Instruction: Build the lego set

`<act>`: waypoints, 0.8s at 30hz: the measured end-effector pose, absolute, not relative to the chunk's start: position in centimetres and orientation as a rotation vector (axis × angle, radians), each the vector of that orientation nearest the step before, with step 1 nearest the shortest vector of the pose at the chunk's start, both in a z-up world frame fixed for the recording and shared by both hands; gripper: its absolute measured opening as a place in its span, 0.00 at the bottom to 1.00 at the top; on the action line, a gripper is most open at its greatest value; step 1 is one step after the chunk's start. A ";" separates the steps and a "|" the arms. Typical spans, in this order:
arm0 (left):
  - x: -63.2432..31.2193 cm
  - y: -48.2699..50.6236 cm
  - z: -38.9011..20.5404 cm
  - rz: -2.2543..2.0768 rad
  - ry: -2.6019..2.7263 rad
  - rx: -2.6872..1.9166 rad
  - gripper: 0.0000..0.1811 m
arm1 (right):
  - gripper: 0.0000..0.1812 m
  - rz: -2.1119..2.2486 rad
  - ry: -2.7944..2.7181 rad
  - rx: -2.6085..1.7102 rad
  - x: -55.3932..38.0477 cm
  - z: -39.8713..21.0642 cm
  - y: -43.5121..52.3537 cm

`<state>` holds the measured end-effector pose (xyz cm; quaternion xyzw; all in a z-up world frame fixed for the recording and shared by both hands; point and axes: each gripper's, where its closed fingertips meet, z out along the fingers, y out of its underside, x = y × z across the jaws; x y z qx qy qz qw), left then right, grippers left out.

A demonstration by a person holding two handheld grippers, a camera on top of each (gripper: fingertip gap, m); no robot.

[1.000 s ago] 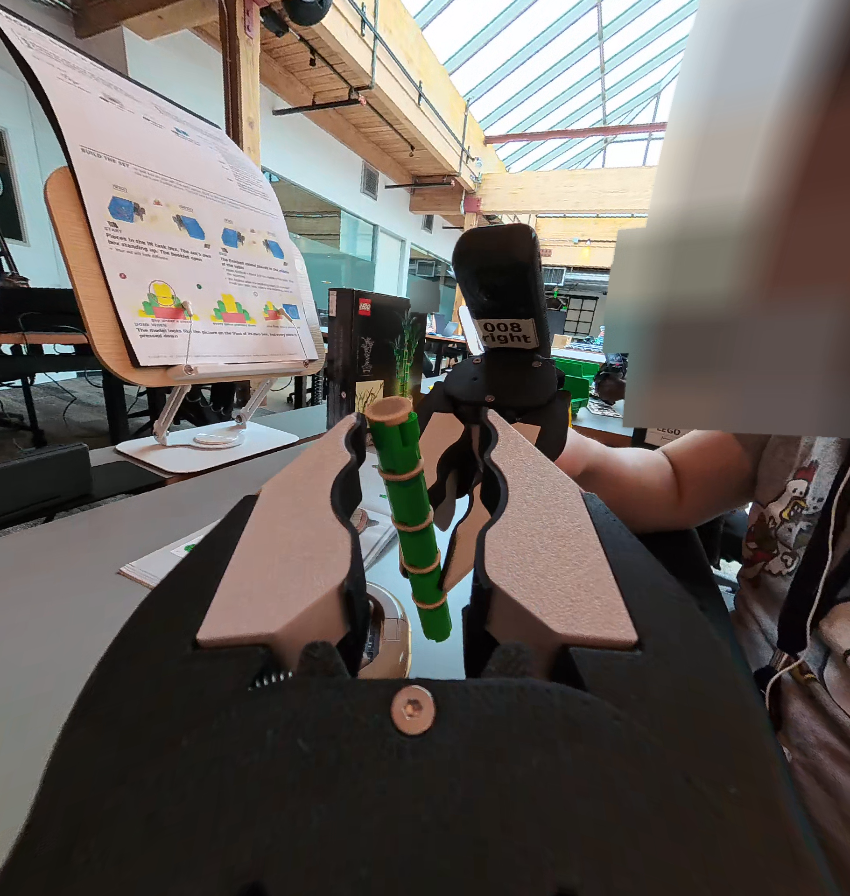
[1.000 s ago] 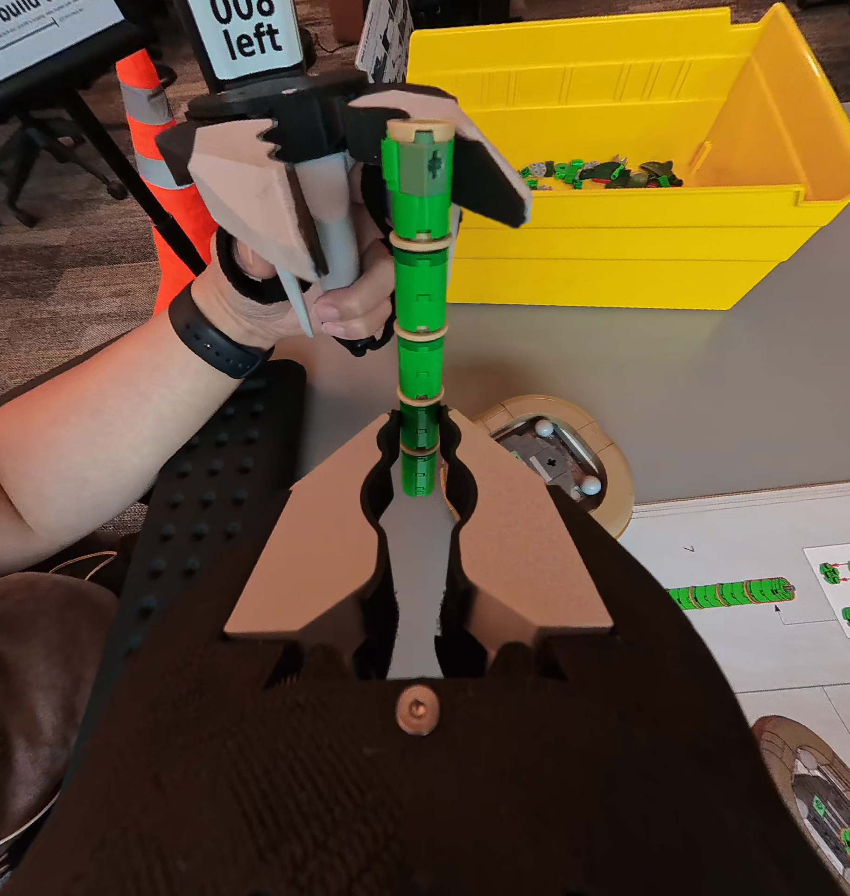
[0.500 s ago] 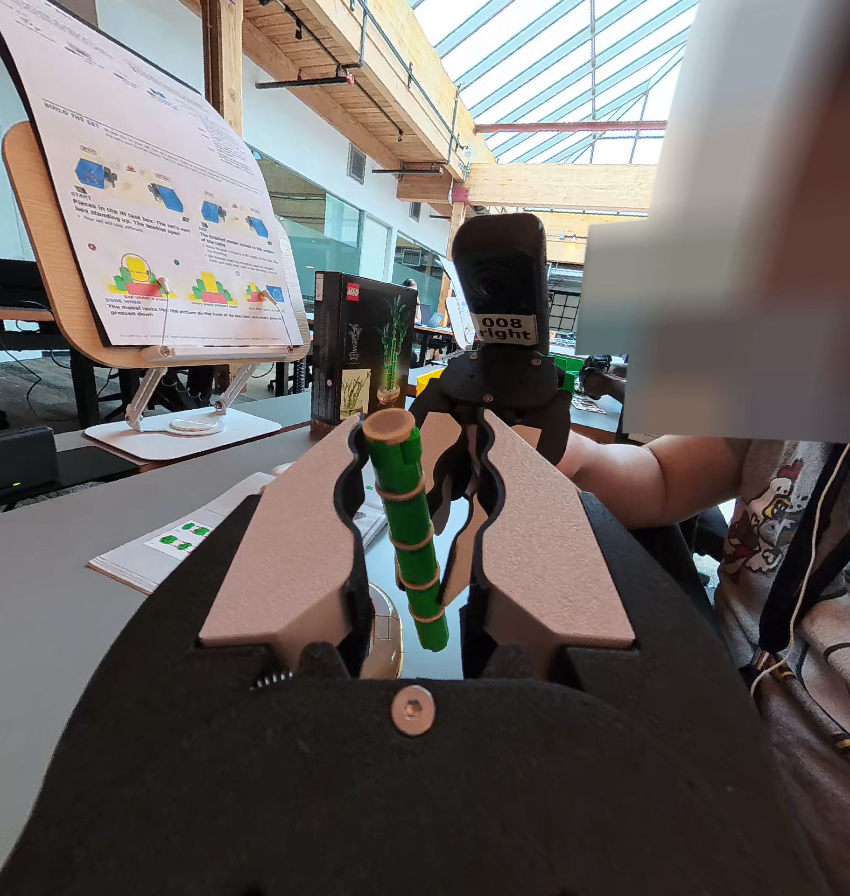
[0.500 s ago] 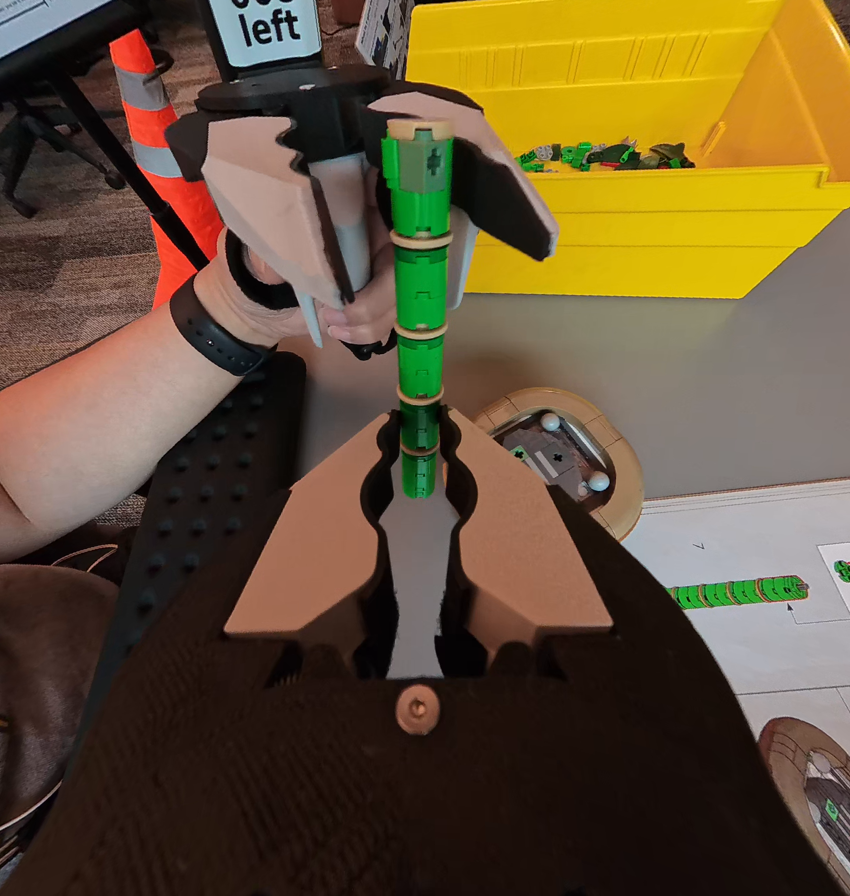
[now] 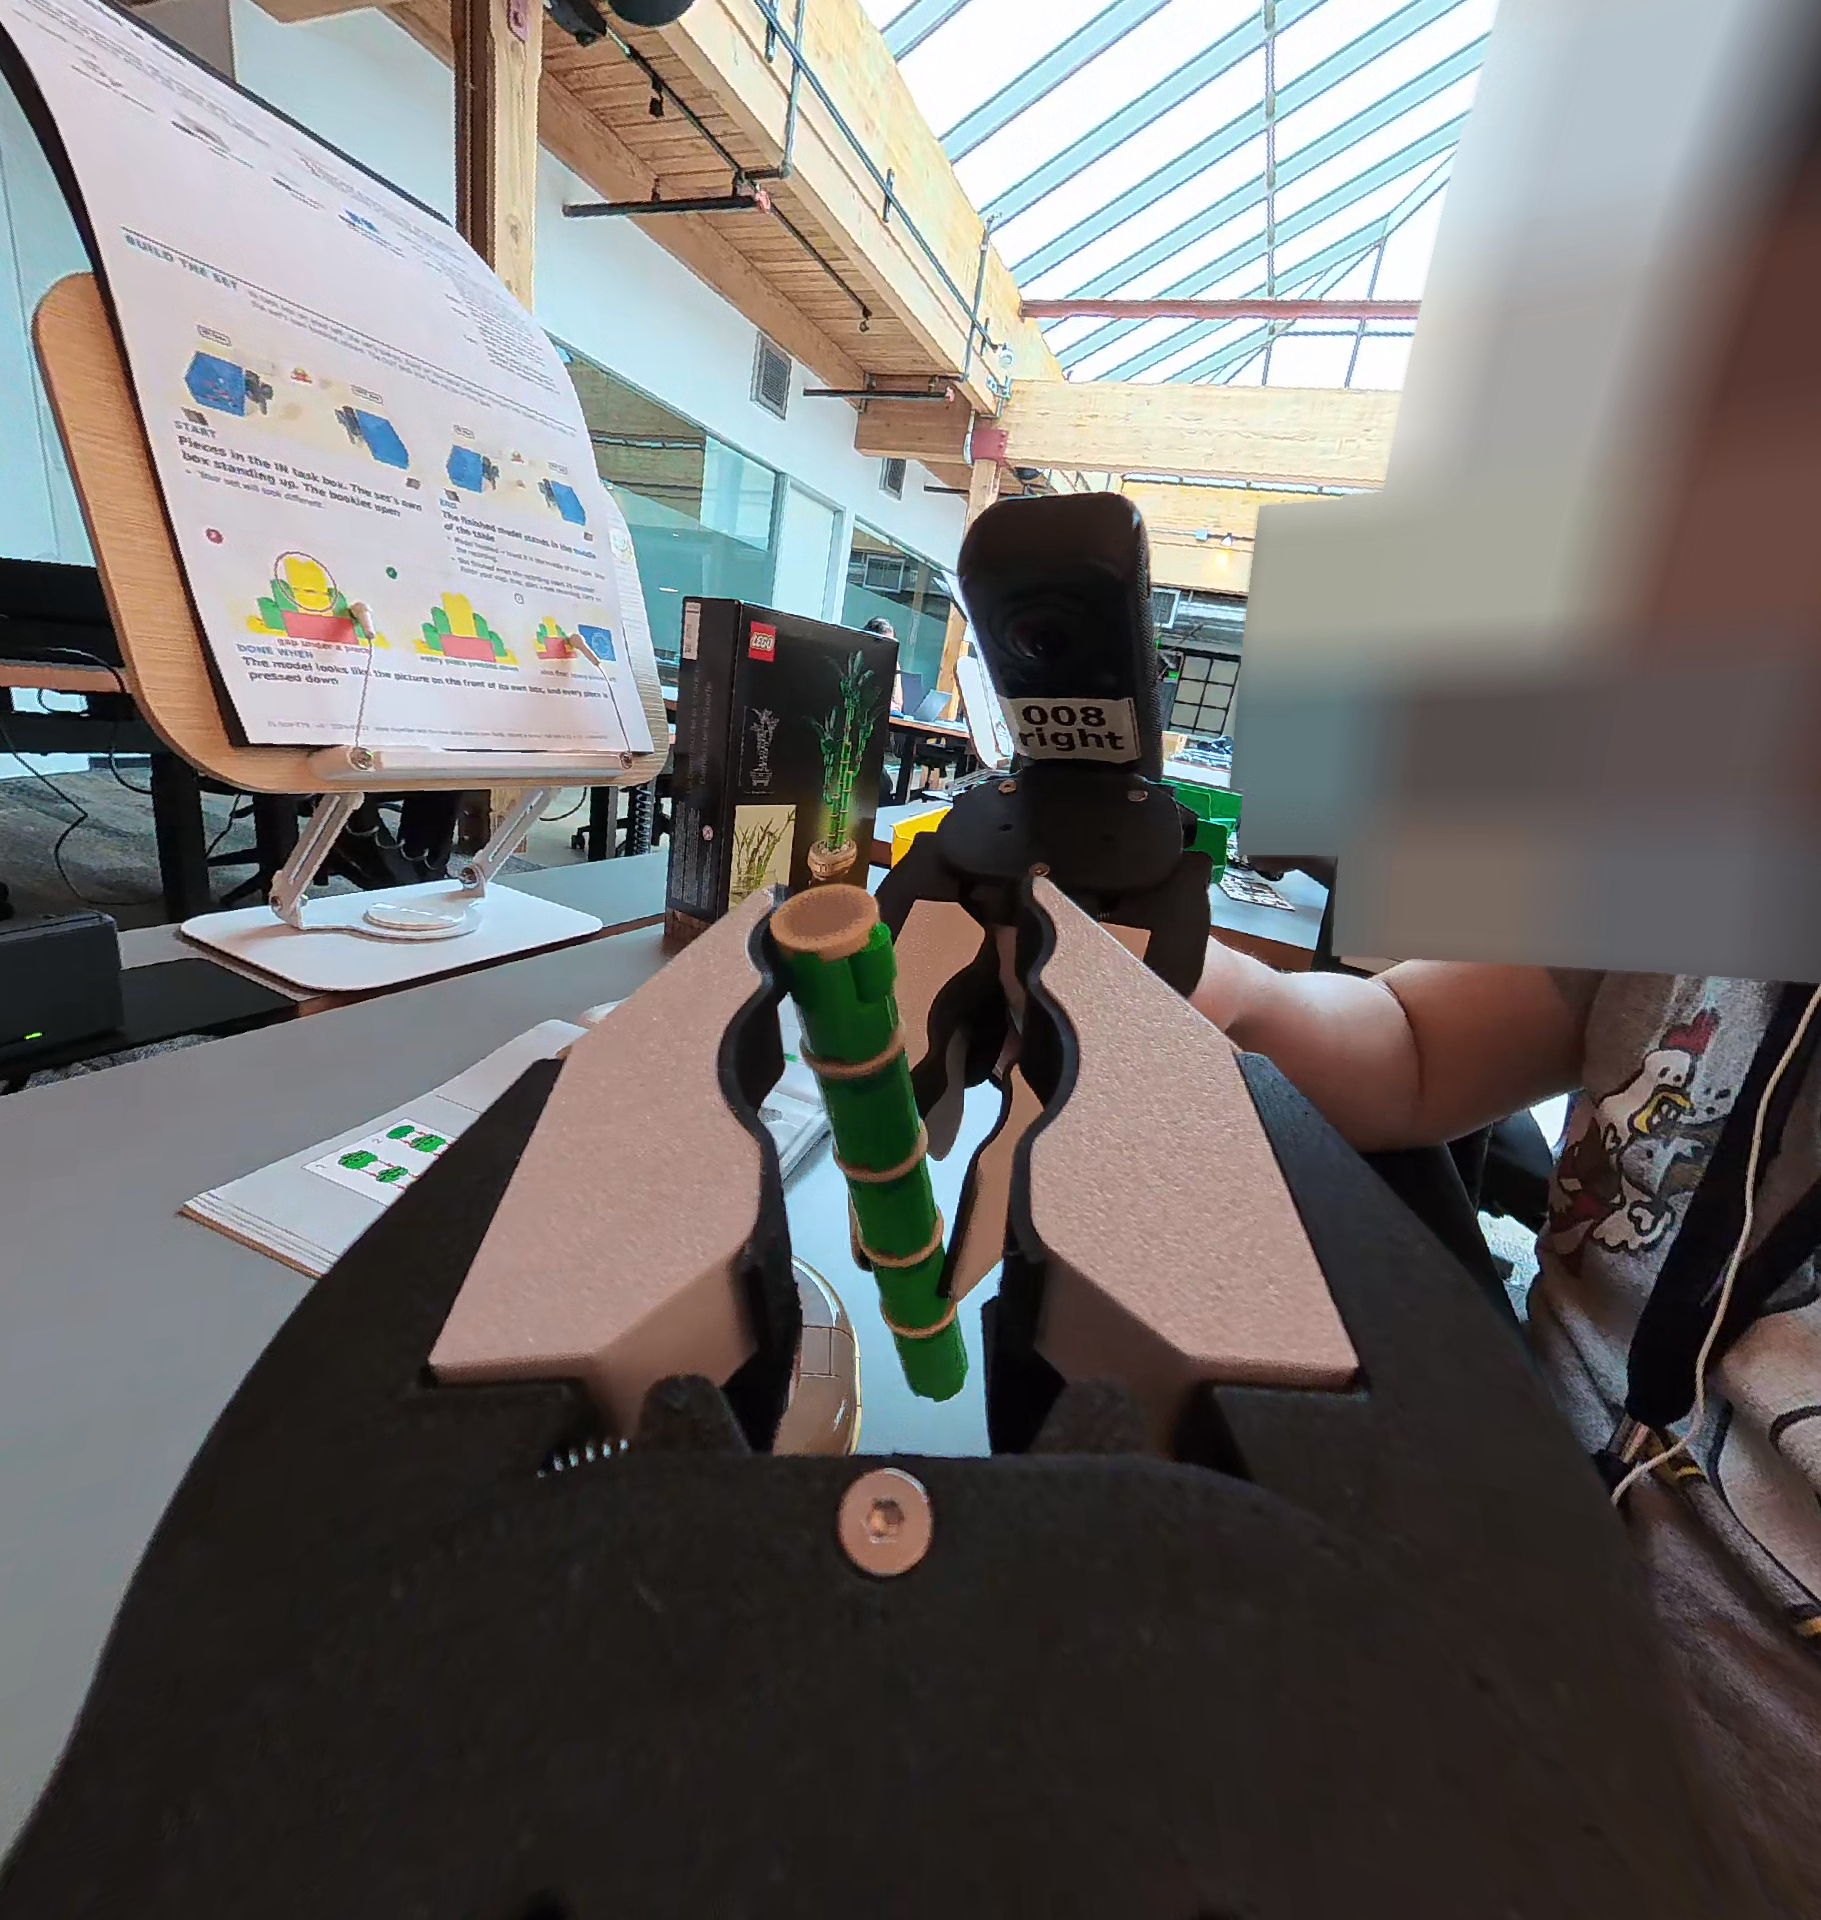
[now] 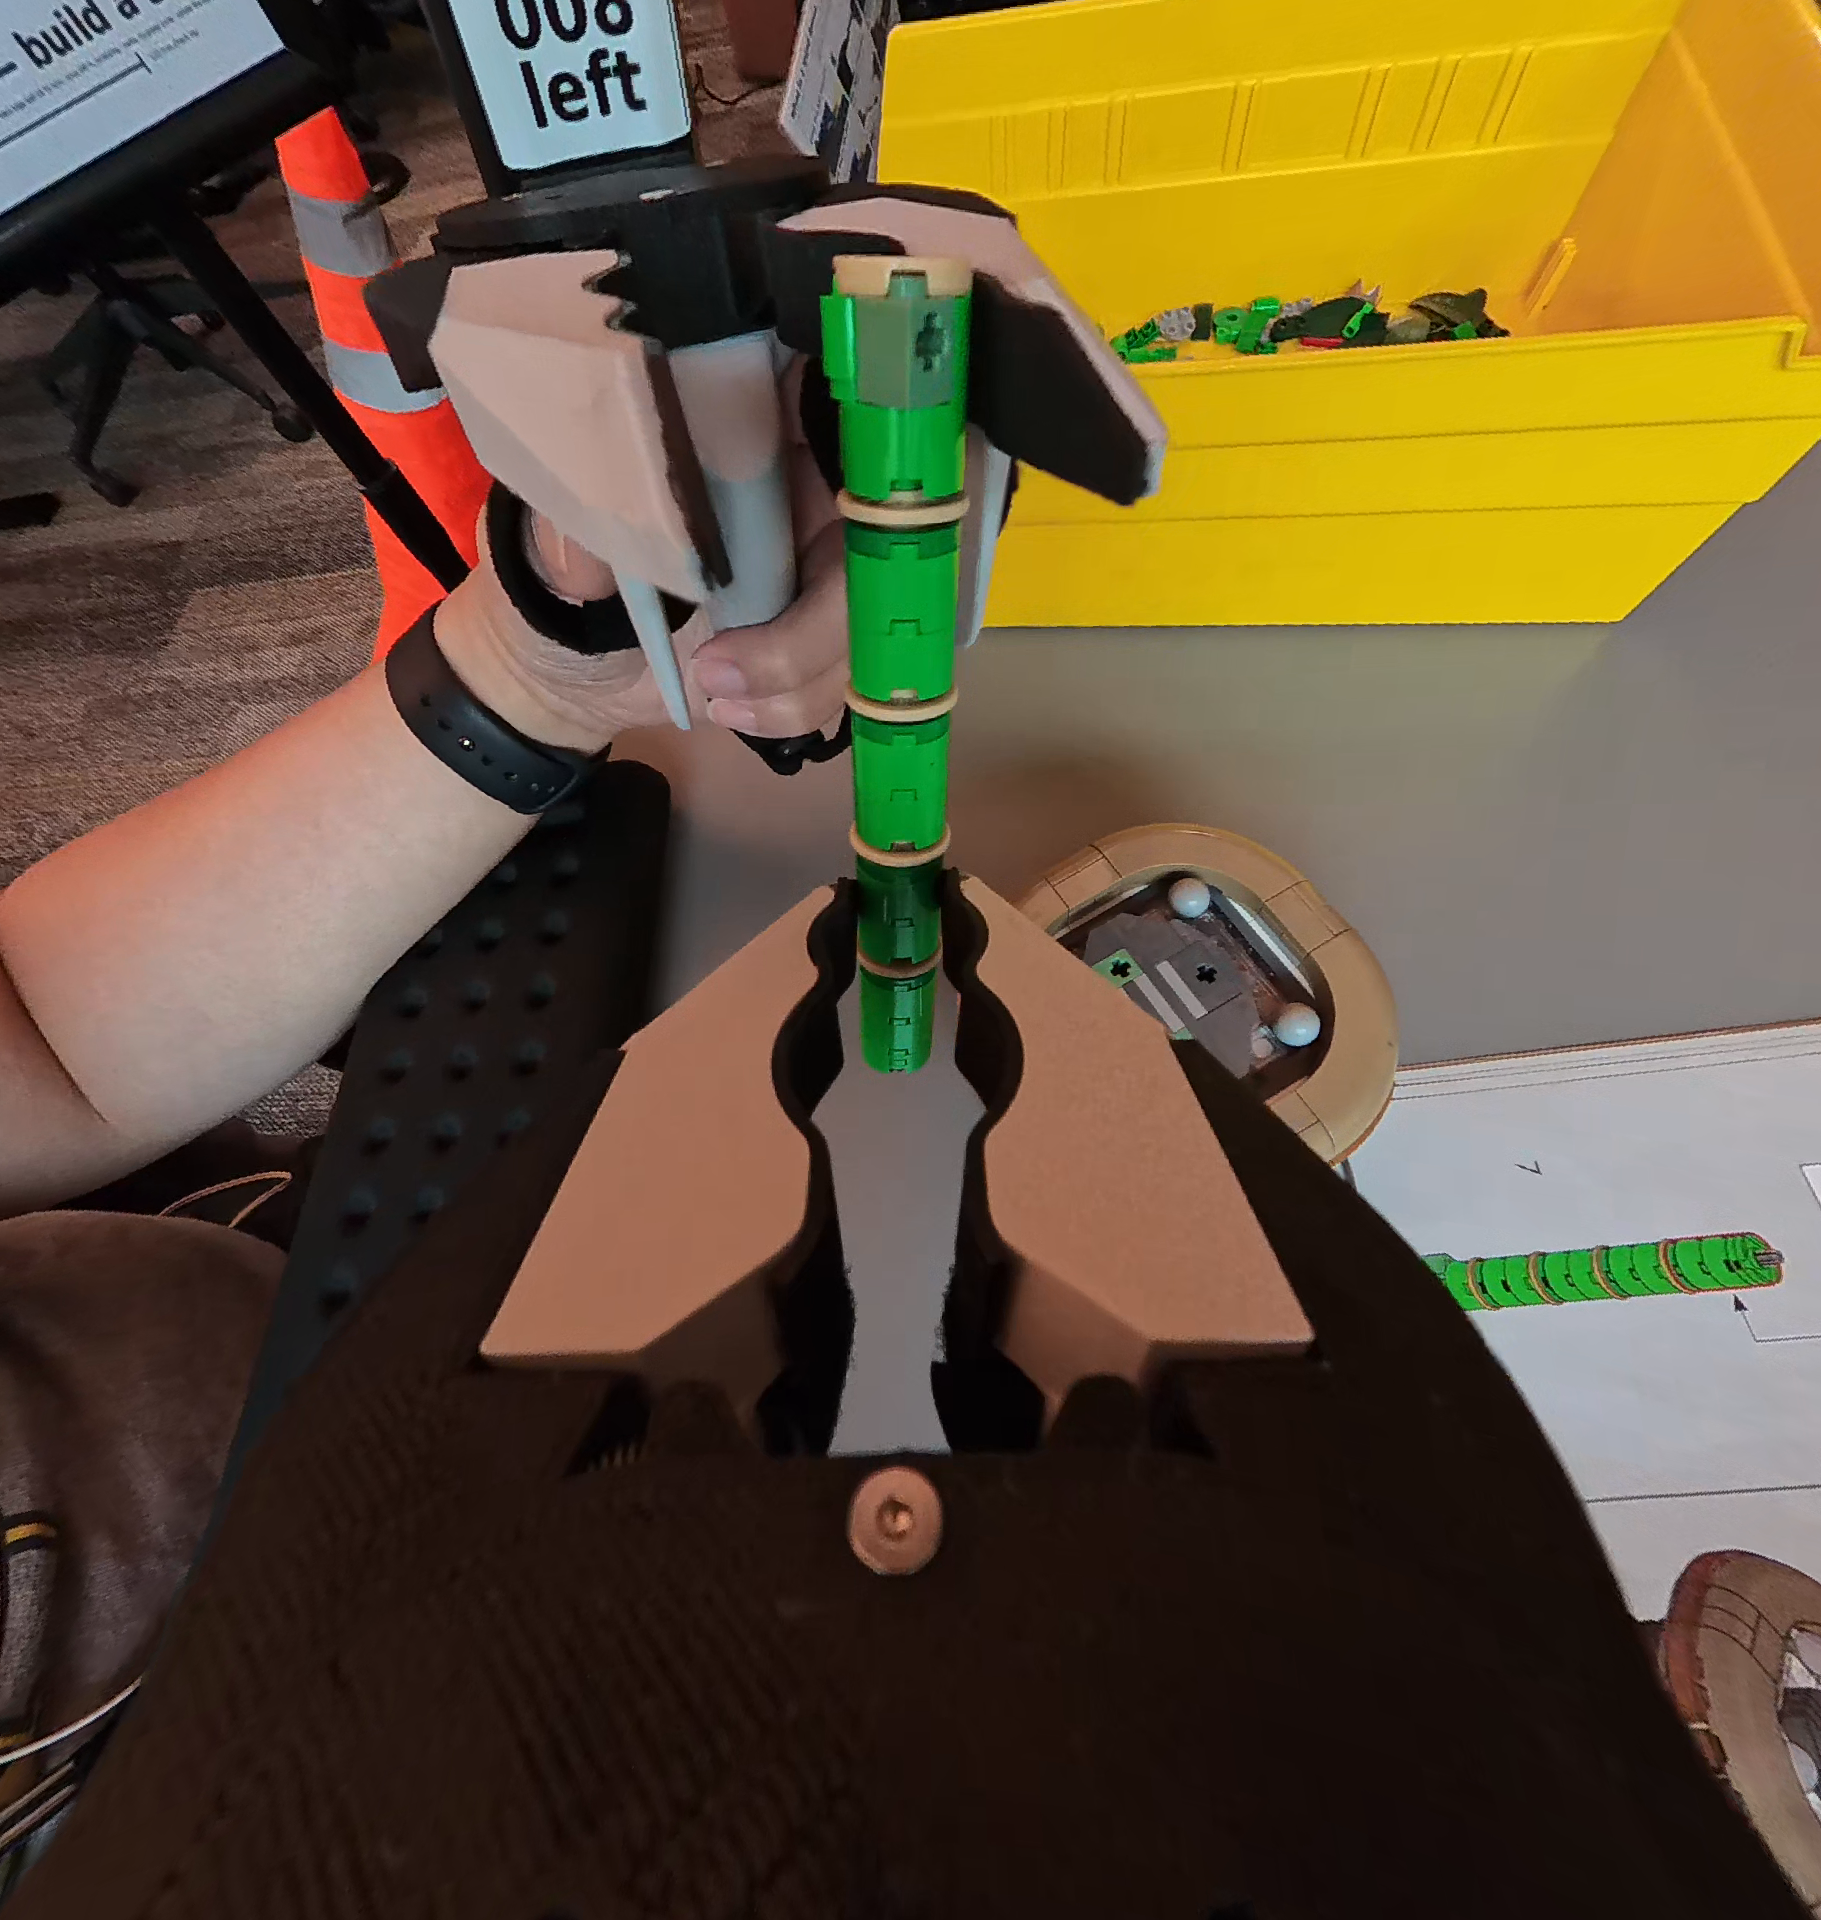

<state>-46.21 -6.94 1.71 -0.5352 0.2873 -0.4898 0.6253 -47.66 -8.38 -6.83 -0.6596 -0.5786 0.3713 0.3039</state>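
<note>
Nothing shifted, right tool (image 6: 895, 935) still clamps bamboo stalk (image 6: 898, 665), top between left tool (image 5: 901, 935) spread fingers

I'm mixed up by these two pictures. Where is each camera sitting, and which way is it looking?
Left wrist view: sits on the left tongs, looking across the grey table at the right tongs, the lego box and the person's forearm.
Right wrist view: sits on the right tongs, looking down over the table toward the left tongs, the person's hand and the yellow bin.
Both show the green bamboo stalk, held by the right tongs, the left tongs open around its top.
</note>
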 end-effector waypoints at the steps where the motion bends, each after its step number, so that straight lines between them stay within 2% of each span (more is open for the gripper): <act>1: -46.3 -6.9 1.7 -1.126 0.657 -1.227 0.23 | 0.09 0.987 -1.529 -1.748 -47.7 -6.8 -8.3; 13: -47.6 -6.7 2.7 -1.128 0.570 -1.173 0.25 | 0.09 1.075 -1.403 -1.741 -46.2 -4.8 -6.3; 20: -48.2 -6.1 2.6 -1.087 0.532 -1.189 0.25 | 0.08 1.302 -1.183 -1.801 -44.2 -3.4 -2.8; 24: -48.0 -5.8 2.0 -1.034 0.554 -1.232 0.26 | 0.08 1.609 -0.934 -1.835 -43.2 -2.9 -0.7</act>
